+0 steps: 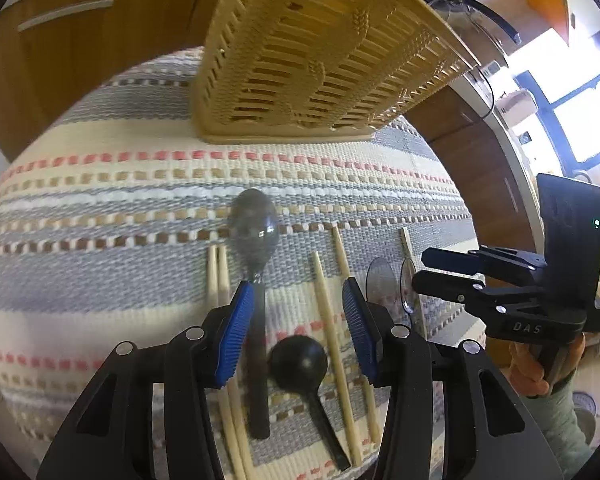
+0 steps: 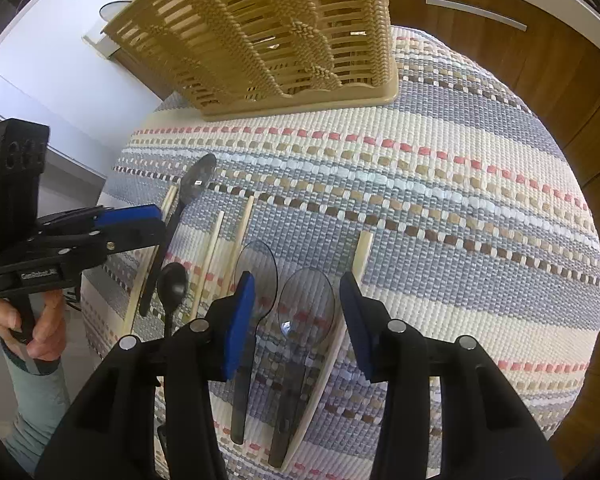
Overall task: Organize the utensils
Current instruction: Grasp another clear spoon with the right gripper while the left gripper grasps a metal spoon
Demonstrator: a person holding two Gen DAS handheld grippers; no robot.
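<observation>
Two grippers: both hover over the utensils with jaws spread wide, holding nothing.
Left gripper (image 1: 298, 332): above a smoky grey spoon (image 1: 256, 240) and a small black spoon (image 1: 300, 364), chopsticks (image 1: 328, 320) between its fingers too.
Right gripper (image 2: 296, 320): above two clear plastic spoons (image 2: 306, 304), with a cream spatula-like stick (image 2: 360, 252) just beside them.
Utensils: all lie loose in a row on the striped woven mat (image 2: 460, 200), none in the holder yet.
Holder: a beige slotted cutlery basket (image 1: 320, 52) stands at the mat's far edge, well apart from the row.
Risk, left: closing here would likely catch a chopstick with a spoon handle, since they lie nearly touching.
Risk, right: the two clear spoons lie side by side, so one grasp may drag both.
In the way: nothing lies between the row and the basket.
Around: wooden cabinet doors (image 2: 520, 40) behind the mat.
</observation>
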